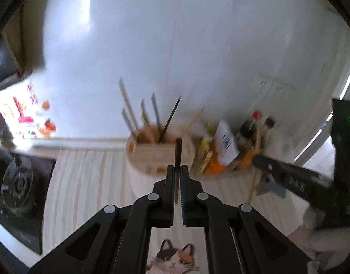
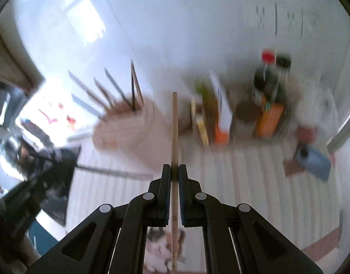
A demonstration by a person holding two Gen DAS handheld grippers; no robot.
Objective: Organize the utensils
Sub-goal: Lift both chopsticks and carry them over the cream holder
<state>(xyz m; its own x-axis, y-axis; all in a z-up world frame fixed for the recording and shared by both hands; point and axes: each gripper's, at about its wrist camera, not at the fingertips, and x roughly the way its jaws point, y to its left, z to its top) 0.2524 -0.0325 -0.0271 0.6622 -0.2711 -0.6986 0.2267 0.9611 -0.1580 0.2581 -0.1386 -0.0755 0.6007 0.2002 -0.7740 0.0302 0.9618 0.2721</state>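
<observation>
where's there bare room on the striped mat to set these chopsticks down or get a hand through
Free: the striped mat in front of the condiment bottles, and the strip between the wooden utensil holder and the stove. Crowded: the back edge, where holder, boxes and bottles stand packed, and the right corner by the blue object.

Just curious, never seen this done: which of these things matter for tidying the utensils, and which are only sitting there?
In use: left tool gripping dark chopstick; right tool gripping wooden chopstick; utensil holder.

Lying about: sauce bottles, stove, cat picture.
</observation>
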